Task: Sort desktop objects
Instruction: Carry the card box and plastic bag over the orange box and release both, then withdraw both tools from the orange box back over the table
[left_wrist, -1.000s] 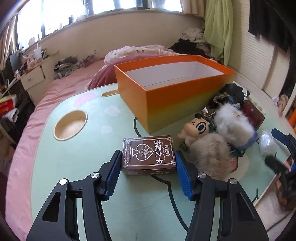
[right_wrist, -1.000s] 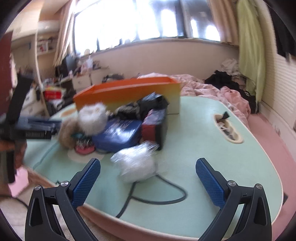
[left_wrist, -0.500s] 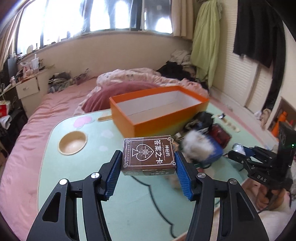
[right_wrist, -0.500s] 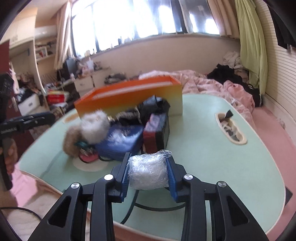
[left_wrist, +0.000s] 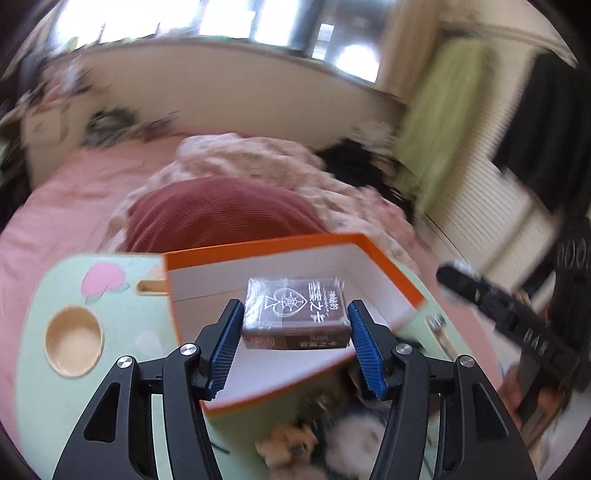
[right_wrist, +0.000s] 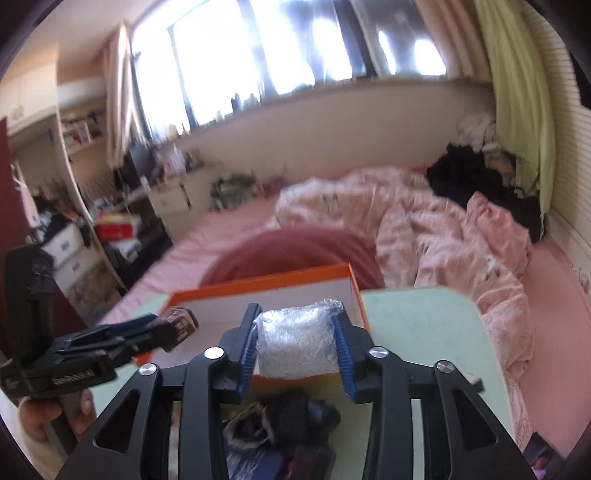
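Note:
My left gripper is shut on a brown card box wrapped in clear film, and holds it in the air over the open orange box. In the right wrist view the same gripper comes in from the left with the card box at the orange box's near corner. My right gripper has a crinkly clear-plastic packet between its blue pads, just above the box's front edge. Its jaws are opening, and the pads still touch the packet. The box's white inside looks bare.
The box stands on a pale green table with a round wooden recess. Furry toys and a doll lie in front of the box, beside a dark pile. A pink bed lies behind. A hand grips the left tool.
My left gripper lifted the card box off the table and carried it over the orange box. My right gripper shut on the plastic packet, raised it and brought it to the box.

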